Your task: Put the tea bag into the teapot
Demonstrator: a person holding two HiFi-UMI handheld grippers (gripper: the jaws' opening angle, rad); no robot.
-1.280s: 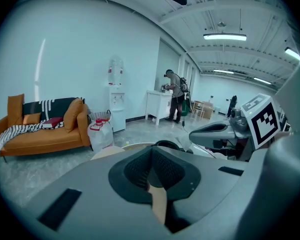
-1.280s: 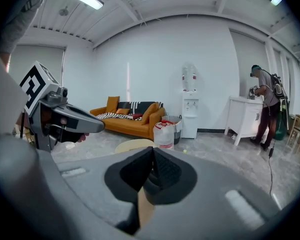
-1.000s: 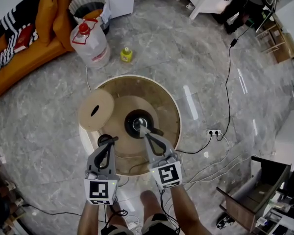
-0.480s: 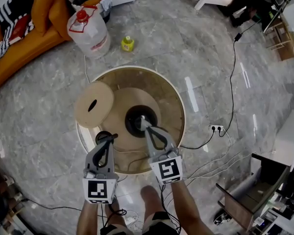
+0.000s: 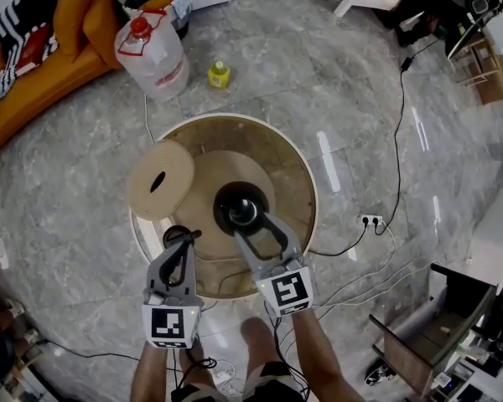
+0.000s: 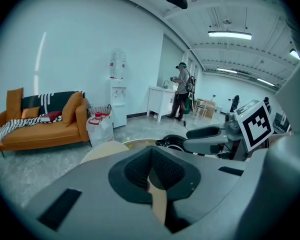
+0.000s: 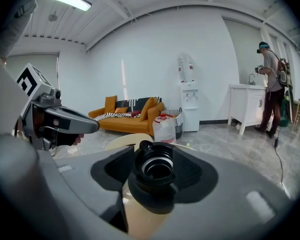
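As the right gripper [image 5: 250,227], pinched a moment ago, opens its jaws wide above the black teapot [image 5: 245,211], they grip nothing (tea bag unseen, presumably dropped inside); left gripper [image 5: 188,241] closed.

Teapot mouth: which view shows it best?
Right gripper view: looks straight into the teapot's open mouth, close, between the right gripper's opening jaws. Head view: teapot small, from above, on the round table. Left gripper view: only its dark rim, side-on, partly behind the right gripper.
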